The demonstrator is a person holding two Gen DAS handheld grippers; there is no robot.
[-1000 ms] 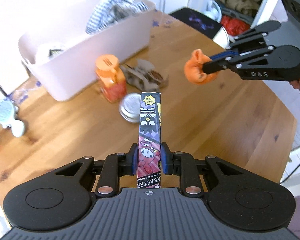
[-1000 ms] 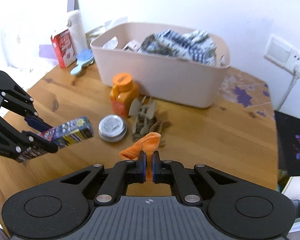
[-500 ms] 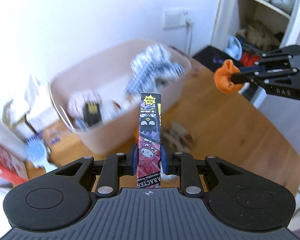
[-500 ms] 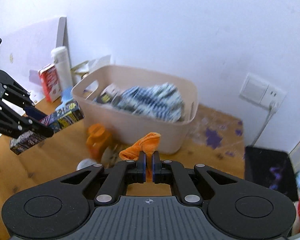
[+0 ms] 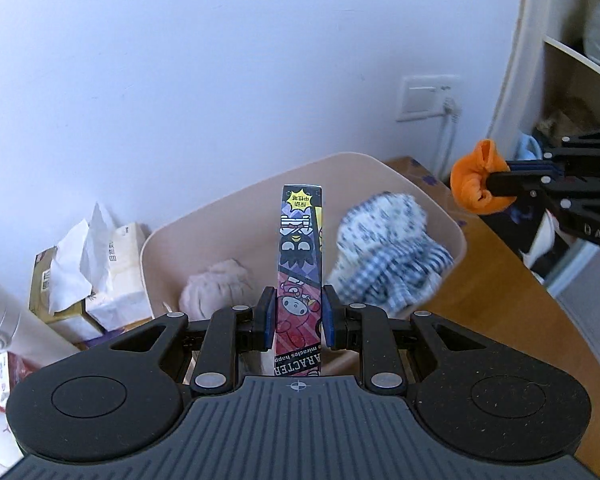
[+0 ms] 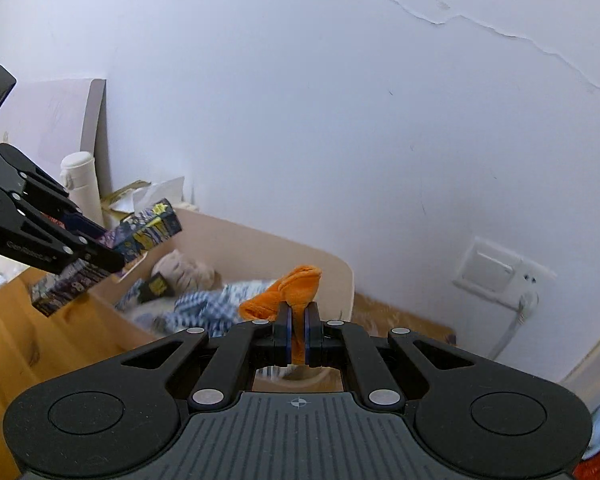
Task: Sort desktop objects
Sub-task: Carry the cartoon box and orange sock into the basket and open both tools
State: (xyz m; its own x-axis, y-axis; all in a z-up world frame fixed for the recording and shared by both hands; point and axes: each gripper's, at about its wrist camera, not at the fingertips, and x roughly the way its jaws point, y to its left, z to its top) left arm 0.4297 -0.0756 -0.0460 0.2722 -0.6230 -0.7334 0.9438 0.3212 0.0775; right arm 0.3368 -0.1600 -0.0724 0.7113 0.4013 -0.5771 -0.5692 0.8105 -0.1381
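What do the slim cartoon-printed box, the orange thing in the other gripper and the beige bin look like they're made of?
Slim cartoon-printed box: likely glossy printed cardboard, with crisp edges and flat faces.
Orange bundle: soft cloth, bunched and folded where pinched.
Beige bin: apparently matte moulded plastic, with a smooth rounded rim.

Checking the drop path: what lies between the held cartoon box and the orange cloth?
In the left wrist view, the blue checked cloth in the bin lies between cartoon box and orange cloth.
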